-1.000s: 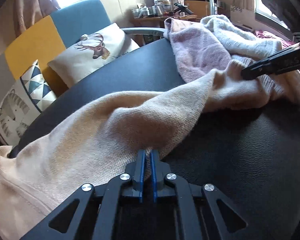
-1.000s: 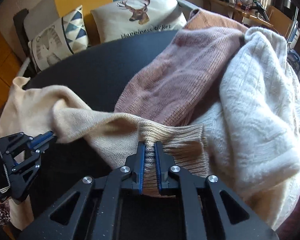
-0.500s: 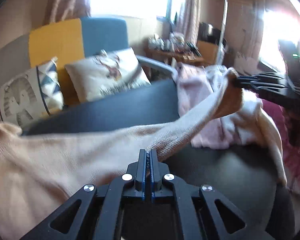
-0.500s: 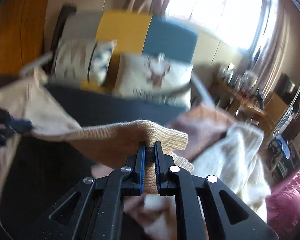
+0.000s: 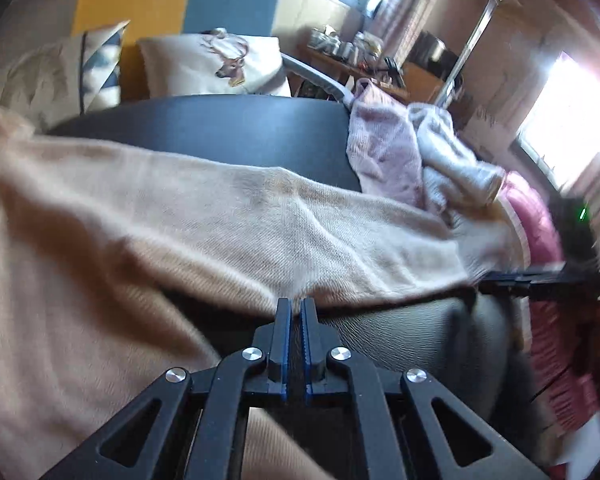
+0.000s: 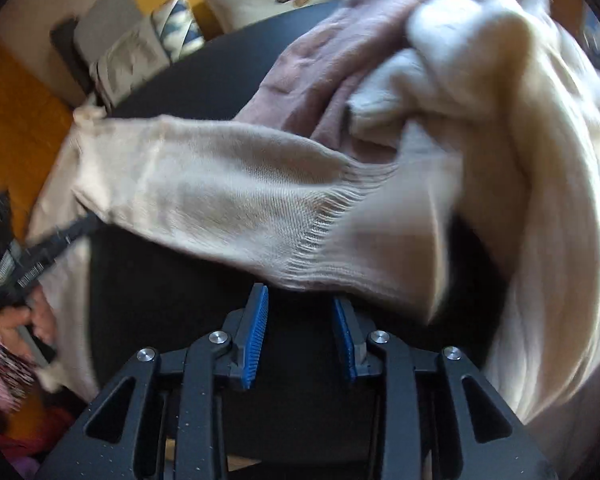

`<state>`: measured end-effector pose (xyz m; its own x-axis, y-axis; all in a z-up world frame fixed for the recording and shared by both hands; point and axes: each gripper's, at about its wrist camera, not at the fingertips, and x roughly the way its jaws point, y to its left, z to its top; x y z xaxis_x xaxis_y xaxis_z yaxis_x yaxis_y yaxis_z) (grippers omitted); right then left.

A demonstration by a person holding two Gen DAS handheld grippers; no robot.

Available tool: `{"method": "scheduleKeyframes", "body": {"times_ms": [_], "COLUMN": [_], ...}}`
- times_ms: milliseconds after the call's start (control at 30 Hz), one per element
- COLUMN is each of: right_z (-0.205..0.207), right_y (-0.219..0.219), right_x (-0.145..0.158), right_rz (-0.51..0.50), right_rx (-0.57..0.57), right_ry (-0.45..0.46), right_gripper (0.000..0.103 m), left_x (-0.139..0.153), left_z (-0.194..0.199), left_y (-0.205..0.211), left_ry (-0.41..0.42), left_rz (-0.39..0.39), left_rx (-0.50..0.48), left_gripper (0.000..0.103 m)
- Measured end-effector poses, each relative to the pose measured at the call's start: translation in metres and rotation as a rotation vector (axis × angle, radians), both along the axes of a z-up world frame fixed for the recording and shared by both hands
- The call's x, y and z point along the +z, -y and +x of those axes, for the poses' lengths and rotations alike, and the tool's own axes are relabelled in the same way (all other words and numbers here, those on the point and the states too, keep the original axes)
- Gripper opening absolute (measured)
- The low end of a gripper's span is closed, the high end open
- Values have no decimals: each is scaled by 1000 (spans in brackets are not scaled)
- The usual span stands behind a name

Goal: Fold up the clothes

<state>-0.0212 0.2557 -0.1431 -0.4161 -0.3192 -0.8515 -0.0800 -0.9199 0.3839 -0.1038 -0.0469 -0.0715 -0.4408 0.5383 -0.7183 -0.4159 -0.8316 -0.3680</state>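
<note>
While the dark round table (image 5: 228, 128) fills the middle of both views, the beige sweater (image 5: 204, 216) lies stretched across it, running from the left edge of the left wrist view to its right side. Its sleeve (image 6: 228, 200) crosses the centre of the right wrist view, with the ribbed cuff (image 6: 340, 252) lying just above the right gripper (image 6: 300, 312). Behind it, in the upper right of that view, a cream knit (image 6: 520, 128) is heaped against a dusty pink knit (image 6: 324, 64); the two touch and overlap. Sofa cushions sit past the table's far rim, one with a deer print (image 5: 220, 64) at the upper left of the left wrist view.

That right tool's blue pads (image 6: 256, 336) are parting, a clear gap between them, and the cuff sits just past the tips rather than pinched. The left gripper (image 5: 294, 308) at the bottom centre of its own view has its jaws drawn almost together; the sweater's lower edge sits right at the tips, though the blur keeps me from saying whether any cloth is nipped.
</note>
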Motion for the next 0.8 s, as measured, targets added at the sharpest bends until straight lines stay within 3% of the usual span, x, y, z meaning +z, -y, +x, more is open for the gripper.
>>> {"method": "scheduleKeyframes", "body": {"times_ms": [100,167,300,400,467,533,600,700,733,800], "right_z": [6,0,-27,-50,-69,-98,-126,-164,-172,-169], "right_y": [-20,-22,3,31,43,58,64,66,60,38], "right_x": [14,20,16,22,28,31,25,11,3,-4], "right_rz": [-55,-23,207,292,312,318,345,400,439,463], "right_rx": [-115,-129,-131,-58,-5,52,62,53,37,15], "right_ry": [-52,-87,-54,-128,-183,-202,-178,-116,-70,-61], "right_gripper": [35,35,35,35,35,34,27,27,27,27], "left_x": [11,14,-1,-25,-33,-35,-36,-36,-36,-38], "left_z": [7,8,6,12,17,17,16,17,17,15], "left_y": [32,56,105,129,139,142,143,142,142,144], "left_ry": [-48,-84,-65,-18,-10,-5,-3,-7,-7,-6], "left_rz": [11,-38,-147,-139,-51,-24,-14,-18,-15,-6], "left_rx": [67,131,310,383,382,385,386,387,387,387], "left_gripper": [4,4,4,4,4,4,4,4,4,4]}}
